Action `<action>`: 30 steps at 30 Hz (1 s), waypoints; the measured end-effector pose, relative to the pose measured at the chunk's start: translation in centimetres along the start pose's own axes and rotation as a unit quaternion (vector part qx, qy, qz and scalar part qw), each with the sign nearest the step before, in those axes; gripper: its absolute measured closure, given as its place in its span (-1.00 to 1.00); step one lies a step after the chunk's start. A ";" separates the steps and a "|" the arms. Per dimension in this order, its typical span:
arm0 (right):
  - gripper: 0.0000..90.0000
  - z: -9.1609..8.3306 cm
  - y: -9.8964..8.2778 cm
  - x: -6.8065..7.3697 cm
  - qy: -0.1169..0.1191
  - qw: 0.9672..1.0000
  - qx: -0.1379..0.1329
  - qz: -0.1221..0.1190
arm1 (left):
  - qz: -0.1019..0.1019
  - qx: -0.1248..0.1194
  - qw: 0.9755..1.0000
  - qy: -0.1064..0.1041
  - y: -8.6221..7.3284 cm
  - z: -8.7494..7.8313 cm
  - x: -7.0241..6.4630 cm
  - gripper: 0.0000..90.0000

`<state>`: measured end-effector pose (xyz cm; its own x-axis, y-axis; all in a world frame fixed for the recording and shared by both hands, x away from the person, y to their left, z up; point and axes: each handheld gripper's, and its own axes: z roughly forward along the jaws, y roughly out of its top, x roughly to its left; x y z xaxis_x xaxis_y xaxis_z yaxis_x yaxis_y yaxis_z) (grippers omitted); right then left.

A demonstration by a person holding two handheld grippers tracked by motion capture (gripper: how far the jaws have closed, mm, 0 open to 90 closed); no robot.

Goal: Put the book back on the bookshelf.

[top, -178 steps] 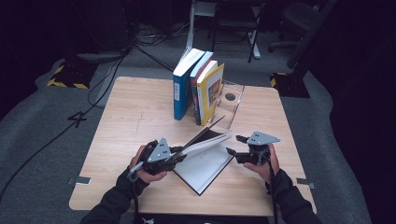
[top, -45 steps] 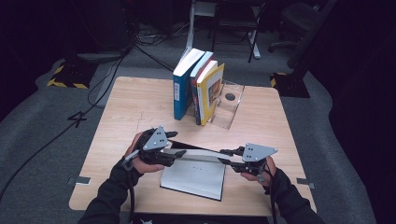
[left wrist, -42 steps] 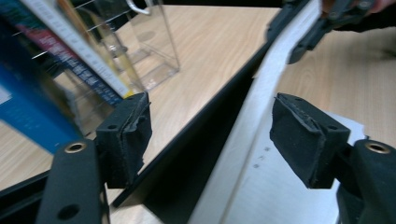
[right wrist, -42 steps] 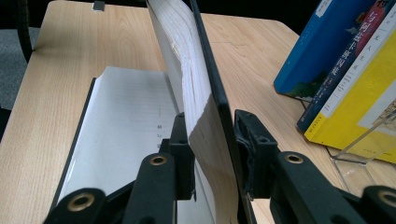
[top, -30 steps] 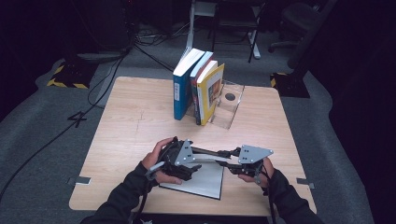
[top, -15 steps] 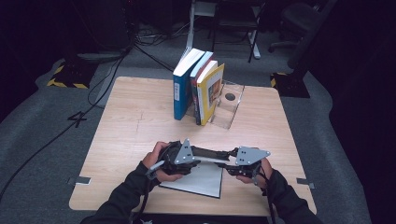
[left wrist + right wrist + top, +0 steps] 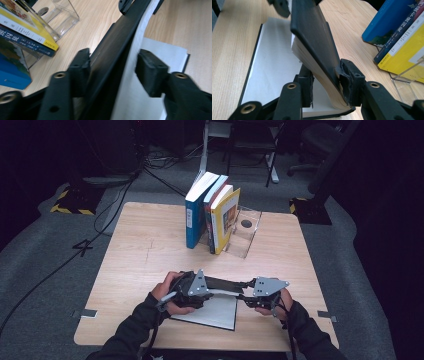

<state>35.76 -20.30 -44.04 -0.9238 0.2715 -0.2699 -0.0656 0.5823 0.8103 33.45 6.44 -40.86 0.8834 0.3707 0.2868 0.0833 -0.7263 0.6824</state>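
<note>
A black-covered book [image 7: 215, 311] lies open near the table's front edge, its white page facing up. Its other half [image 7: 227, 284], cover and a block of pages, stands raised between my hands. My left gripper [image 7: 216, 288] reaches in from the left. In the left gripper view [image 7: 112, 65] one pad sits on the black cover [image 7: 112, 47] and the other against the white pages; these jaws have just been opening a little. My right gripper [image 7: 245, 296] comes from the right. In the right gripper view [image 7: 324, 80] it is clamped on the cover [image 7: 312, 30] and the page block.
Three books [image 7: 212, 215] stand upright at the back middle of the wooden table [image 7: 140, 250], leaning on a clear plastic bookend [image 7: 245, 231]. Bare wood lies between them and my hands. Cables and chair legs are on the dark floor beyond.
Over the earlier frames the book was turned square to the front edge and my left gripper shifted right onto the raised half. In the last second both hands have kept still.
</note>
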 end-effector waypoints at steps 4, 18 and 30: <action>0.45 0.2 0.3 0.3 -0.005 1.000 0.004 -0.005 | -0.018 -0.014 1.000 -0.002 0.0 0.1 0.0 -0.03; 0.19 0.1 0.5 -0.1 -0.011 0.999 -0.018 0.032 | -0.048 -0.064 0.997 -0.007 -1.1 -0.2 0.2 0.24; -0.14 -1.9 -1.7 -3.5 -0.048 0.992 -0.009 0.119 | -0.139 -0.141 0.980 -0.016 -3.7 -2.2 2.2 0.24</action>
<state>38.34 -23.70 -43.49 -0.8733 0.4729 -0.1170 0.1431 0.4786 0.8663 34.05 11.23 -41.31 0.8588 0.5101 0.0463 0.1955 -0.4099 0.8909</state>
